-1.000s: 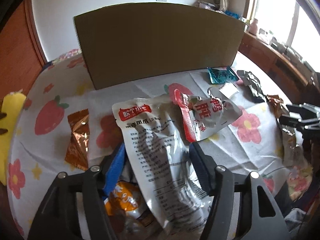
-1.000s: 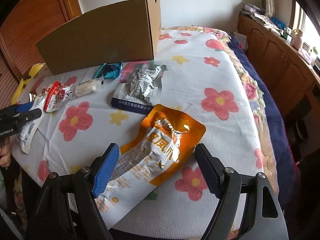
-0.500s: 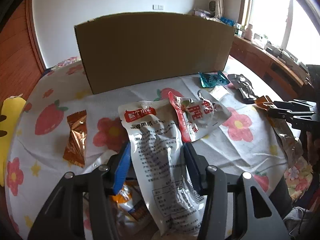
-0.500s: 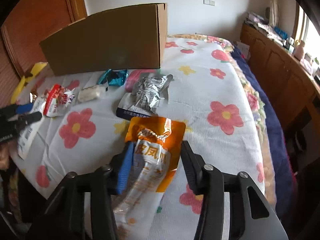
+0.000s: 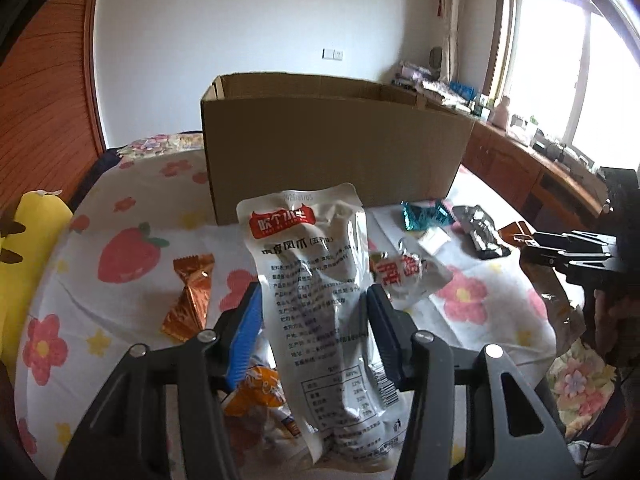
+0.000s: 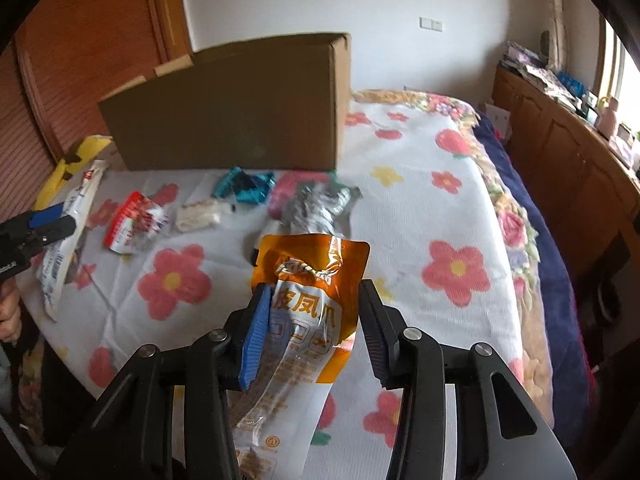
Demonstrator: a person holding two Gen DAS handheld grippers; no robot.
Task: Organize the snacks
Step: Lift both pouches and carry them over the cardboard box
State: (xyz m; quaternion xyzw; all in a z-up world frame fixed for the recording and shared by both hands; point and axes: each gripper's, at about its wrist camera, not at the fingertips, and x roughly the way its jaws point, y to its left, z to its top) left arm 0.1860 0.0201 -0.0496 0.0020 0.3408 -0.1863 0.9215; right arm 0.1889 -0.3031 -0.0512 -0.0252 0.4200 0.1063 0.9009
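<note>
My left gripper [image 5: 316,316] is shut on a white snack pouch [image 5: 316,280] with a red label and holds it upright, lifted off the floral cloth. My right gripper [image 6: 312,312] is shut on an orange snack pouch [image 6: 308,292] and holds it raised above the cloth. An open brown cardboard box [image 5: 332,152] stands behind the snacks; it also shows in the right wrist view [image 6: 232,116]. The left gripper with its white pouch shows at the left edge of the right wrist view [image 6: 40,228].
Loose snacks lie on the cloth: a copper candy wrapper [image 5: 188,292], a red-and-silver pouch [image 6: 136,224], a teal packet [image 6: 244,186], a small white packet [image 6: 198,214], a silver pouch [image 6: 316,208]. An orange pouch [image 5: 256,396] lies under my left gripper. A yellow plush [image 5: 24,260] sits left.
Both grippers closed on their pouches and lifted them off the cloth. The white pouch now stands upright, and the orange pouch is raised.
</note>
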